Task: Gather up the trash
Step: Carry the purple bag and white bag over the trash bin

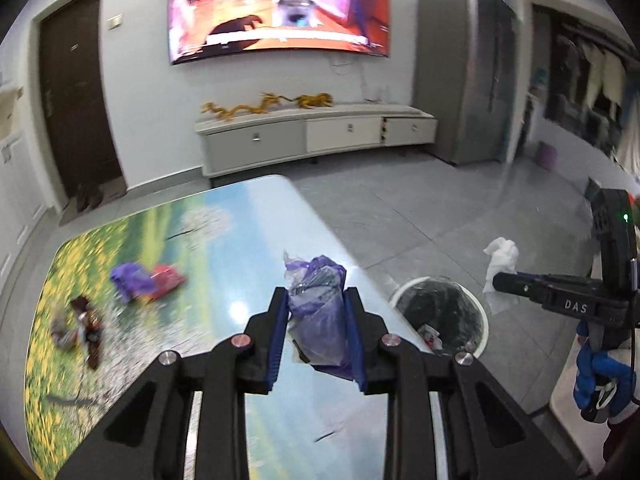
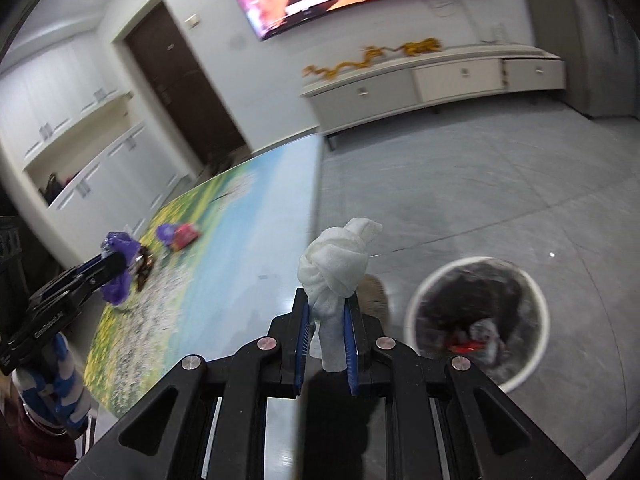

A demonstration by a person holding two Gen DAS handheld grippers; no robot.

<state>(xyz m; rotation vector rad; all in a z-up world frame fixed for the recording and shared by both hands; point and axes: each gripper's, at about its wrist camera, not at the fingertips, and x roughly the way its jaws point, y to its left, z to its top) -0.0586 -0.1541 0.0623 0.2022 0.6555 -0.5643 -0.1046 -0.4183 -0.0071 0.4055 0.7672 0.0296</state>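
Note:
My left gripper is shut on a crumpled purple plastic wrapper, held above the near right edge of the table. My right gripper is shut on a knotted white paper tissue, held beyond the table's right edge, left of the bin. A round white-rimmed trash bin with a black liner stands on the floor and holds red and white scraps. On the table lie a purple and red wrapper and brown wrappers. The bin sits just right of the left gripper.
The table has a printed meadow-and-sky top. A grey tiled floor spreads to the right. A low white TV cabinet stands under a wall screen. A dark door is at the left. Blue-gloved hands hold the grippers.

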